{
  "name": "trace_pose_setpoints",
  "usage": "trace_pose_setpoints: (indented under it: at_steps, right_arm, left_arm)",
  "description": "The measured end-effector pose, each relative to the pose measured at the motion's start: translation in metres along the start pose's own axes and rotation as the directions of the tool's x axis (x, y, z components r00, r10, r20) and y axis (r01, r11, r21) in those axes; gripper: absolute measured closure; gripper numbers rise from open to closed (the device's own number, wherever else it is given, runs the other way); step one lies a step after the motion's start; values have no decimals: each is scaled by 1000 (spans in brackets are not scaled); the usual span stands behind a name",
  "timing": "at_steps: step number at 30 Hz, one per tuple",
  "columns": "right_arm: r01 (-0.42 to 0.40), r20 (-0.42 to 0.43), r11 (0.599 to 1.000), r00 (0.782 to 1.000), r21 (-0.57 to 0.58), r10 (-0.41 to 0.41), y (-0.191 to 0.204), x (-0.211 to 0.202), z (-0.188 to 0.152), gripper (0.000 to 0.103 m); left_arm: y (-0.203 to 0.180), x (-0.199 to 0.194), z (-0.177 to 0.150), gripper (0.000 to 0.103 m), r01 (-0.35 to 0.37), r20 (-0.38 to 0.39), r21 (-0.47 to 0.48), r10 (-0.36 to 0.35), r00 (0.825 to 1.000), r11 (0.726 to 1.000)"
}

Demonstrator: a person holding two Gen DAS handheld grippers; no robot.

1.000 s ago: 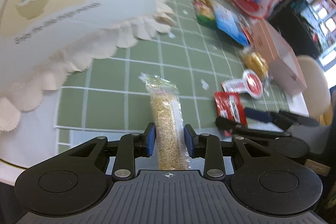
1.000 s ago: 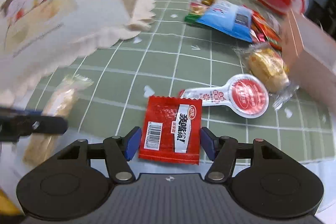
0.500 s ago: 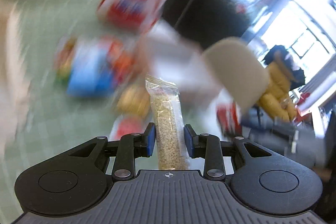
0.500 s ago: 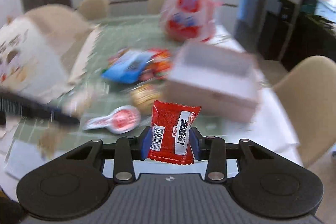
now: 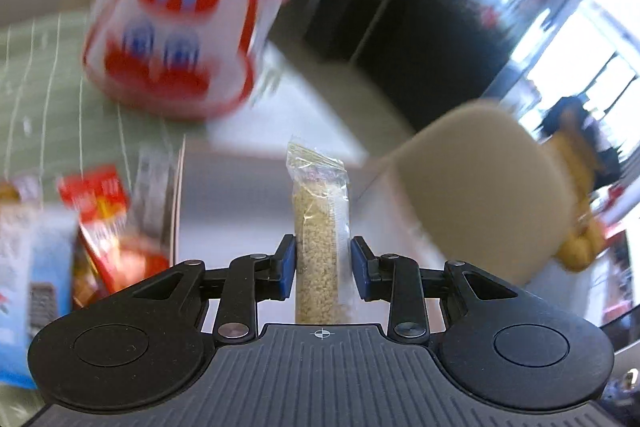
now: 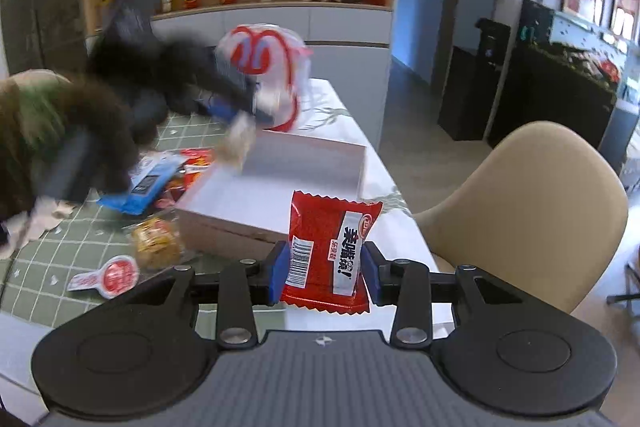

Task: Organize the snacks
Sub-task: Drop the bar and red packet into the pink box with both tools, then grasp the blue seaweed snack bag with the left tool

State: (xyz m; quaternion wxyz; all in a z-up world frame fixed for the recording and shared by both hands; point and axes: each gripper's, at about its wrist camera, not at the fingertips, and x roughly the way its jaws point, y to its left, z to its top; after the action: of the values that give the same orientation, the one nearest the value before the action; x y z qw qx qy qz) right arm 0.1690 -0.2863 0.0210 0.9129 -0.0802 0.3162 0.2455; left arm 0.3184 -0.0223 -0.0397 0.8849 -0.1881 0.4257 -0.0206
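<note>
In the left wrist view my left gripper (image 5: 322, 267) is shut on a long grain bar in clear wrap (image 5: 320, 223), which stands upright between the blue pads. The view is blurred; the pale open box (image 5: 178, 211) lies below and ahead. In the right wrist view my right gripper (image 6: 322, 273) is shut on a red snack packet (image 6: 326, 251), held upright over the near side of the box (image 6: 224, 223). The left gripper (image 6: 228, 103) shows there as a dark blur, its bar (image 6: 240, 143) above the box's far left corner.
A large red and white bag (image 6: 272, 67) stands behind the box. Left of the box, on the green checked cloth (image 6: 60, 247), lie a blue packet (image 6: 148, 183), a yellow snack (image 6: 156, 243) and a round red and white packet (image 6: 108, 275). A beige chair (image 6: 528, 211) stands right of the table.
The right gripper closed on the red packet, which lay on the cloth, and lifted it. Both grippers swung right from the cloth toward the box, each carrying its snack.
</note>
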Motion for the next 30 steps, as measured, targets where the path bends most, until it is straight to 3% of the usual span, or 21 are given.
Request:
trace_pose_setpoints:
  at_steps: [3, 4, 7, 11, 15, 17, 19, 22, 26, 30]
  right_arm:
    - [-3, 7, 1000, 1000, 6, 3, -14, 8, -2, 64]
    - [-7, 8, 1000, 1000, 8, 7, -19, 12, -1, 64]
    - [-27, 3, 1000, 1000, 14, 27, -30, 25, 3, 64]
    - [-93, -11, 996, 996, 9, 93, -37, 57, 19, 64]
    - [-145, -51, 989, 988, -40, 143, -19, 109, 38, 64]
    - [-158, -79, 986, 985, -61, 153, -7, 136, 44, 63]
    - [-174, -91, 983, 982, -64, 168, 2, 153, 47, 53]
    - [-152, -78, 985, 986, -86, 146, 13, 162, 49, 48]
    - [-132, -60, 987, 990, -90, 127, 23, 151, 47, 45]
    - [-149, -39, 984, 988, -93, 146, 39, 125, 39, 40]
  left_arm:
    - [7, 32, -20, 68, -44, -105, 11, 45, 994, 999]
    - [5, 35, -26, 68, -67, -107, 31, 70, 992, 997]
    - [3, 21, -32, 68, -100, 1, 47, 100, 995, 994]
    - [10, -28, -32, 68, -80, 143, -41, 85, 986, 996]
    - [19, -79, -52, 68, -52, 206, -54, 62, 977, 997]
    - [27, -98, -68, 68, -82, 197, -61, 92, 976, 995]
    - [44, -119, -89, 68, -119, 183, -76, 131, 974, 990]
    - [83, -134, -117, 68, -178, 151, -136, 198, 968, 975]
    - [128, -149, -138, 68, -223, 112, -238, 255, 960, 945]
    - [145, -153, -140, 68, -200, 101, -242, 229, 968, 950]
